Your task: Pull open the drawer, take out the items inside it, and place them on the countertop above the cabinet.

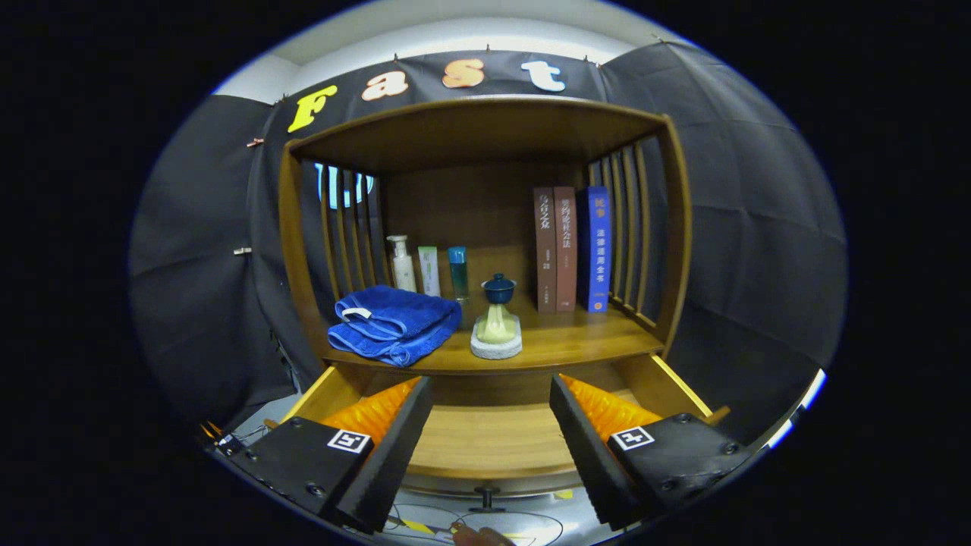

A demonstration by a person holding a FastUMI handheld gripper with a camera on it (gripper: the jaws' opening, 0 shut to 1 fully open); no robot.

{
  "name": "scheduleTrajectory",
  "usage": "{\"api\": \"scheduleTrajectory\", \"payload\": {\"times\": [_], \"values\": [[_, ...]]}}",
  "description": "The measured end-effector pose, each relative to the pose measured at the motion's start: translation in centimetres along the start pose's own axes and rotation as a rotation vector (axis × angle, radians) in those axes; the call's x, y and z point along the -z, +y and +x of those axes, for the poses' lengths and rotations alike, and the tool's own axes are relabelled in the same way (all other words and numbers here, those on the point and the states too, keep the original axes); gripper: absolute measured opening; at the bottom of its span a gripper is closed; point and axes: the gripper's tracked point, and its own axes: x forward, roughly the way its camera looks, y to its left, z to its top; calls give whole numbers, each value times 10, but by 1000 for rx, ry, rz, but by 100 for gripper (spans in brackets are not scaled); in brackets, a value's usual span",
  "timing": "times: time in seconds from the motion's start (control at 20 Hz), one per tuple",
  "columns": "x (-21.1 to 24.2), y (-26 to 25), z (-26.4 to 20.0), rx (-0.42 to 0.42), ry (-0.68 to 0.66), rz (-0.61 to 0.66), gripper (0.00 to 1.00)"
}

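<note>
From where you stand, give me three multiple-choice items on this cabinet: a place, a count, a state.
1. The towel lies:
A. in the drawer
B. on the countertop, left of the cup
C. on the books

2. Upright books:
A. one
B. three
C. five

3. The drawer is:
A. open
B. shut
C. removed

Answers:
1 B, the towel sits on the countertop beside the cup.
2 B, two brown and one blue.
3 A, the drawer's floor shows between the open tongs.
</note>
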Motion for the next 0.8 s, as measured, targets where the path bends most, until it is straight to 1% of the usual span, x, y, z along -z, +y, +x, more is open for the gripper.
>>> {"api": "scheduleTrajectory", "payload": {"times": [0.2, 0.35, 0.6, 0.8], "values": [[53, -6, -25, 5, 5, 33, 99], [77, -7, -30, 0, 2, -5, 99], [111, -5, -16, -10, 58, 8, 99], [126, -3, -5, -17, 103, 21, 99]]}}
